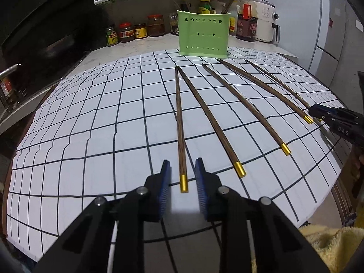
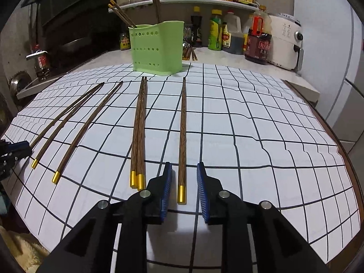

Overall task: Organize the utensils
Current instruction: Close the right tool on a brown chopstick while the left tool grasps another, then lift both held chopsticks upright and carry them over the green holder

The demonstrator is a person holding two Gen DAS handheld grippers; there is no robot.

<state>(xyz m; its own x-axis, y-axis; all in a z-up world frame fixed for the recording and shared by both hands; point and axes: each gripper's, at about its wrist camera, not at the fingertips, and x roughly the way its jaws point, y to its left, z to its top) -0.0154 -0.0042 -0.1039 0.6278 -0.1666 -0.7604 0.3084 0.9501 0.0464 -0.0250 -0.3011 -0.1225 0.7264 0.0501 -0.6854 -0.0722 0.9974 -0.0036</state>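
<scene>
Between each open gripper's (image 1: 183, 170) pads: a chopstick (image 1: 181, 134).

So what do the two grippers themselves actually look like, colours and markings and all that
Both match: the left gripper and right gripper have matte black angular linkage arms with round silver pivot bolts, ending in fingers faced with ribbed blue pads. Thin black and white cables run beneath each. Seen from the left wrist, the right gripper's black body carries white lettering, apparently "DAS". No sleeves or hands show.
</scene>
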